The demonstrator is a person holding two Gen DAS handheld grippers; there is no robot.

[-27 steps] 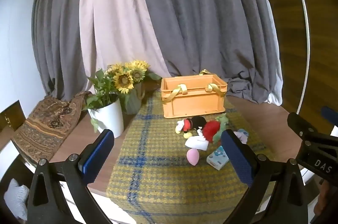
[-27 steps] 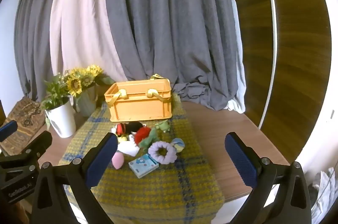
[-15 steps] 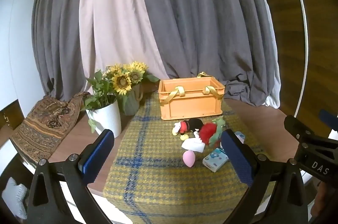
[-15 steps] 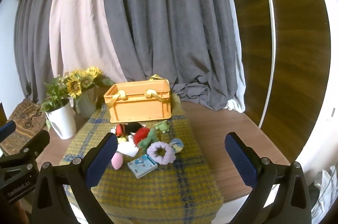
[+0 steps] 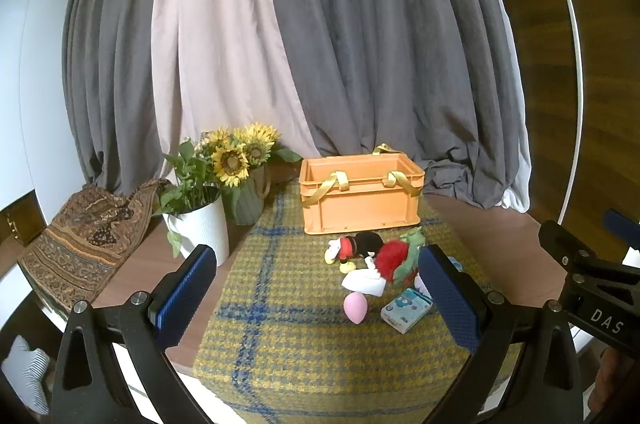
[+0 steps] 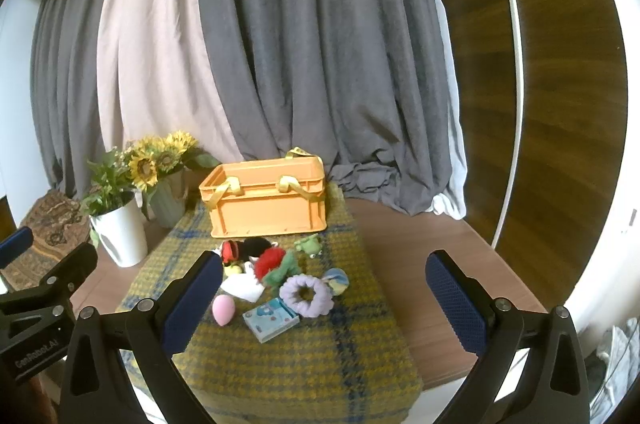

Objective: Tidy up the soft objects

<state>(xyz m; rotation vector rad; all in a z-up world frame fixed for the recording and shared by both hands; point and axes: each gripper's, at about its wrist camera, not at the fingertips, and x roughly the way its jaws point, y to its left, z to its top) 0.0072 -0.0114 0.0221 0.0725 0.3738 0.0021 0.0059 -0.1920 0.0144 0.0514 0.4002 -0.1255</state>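
Black gripper (image 5: 318, 294) frames, blue textured pads (image 5: 184, 290).

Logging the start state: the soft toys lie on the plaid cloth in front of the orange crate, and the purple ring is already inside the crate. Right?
Not quite. The purple ring is not inside the orange crate; it lies on the plaid cloth among the soft toys, as the right wrist view shows. The rest stands.

Grey curtains (image 5: 380, 64), wooden wall (image 6: 560, 104)
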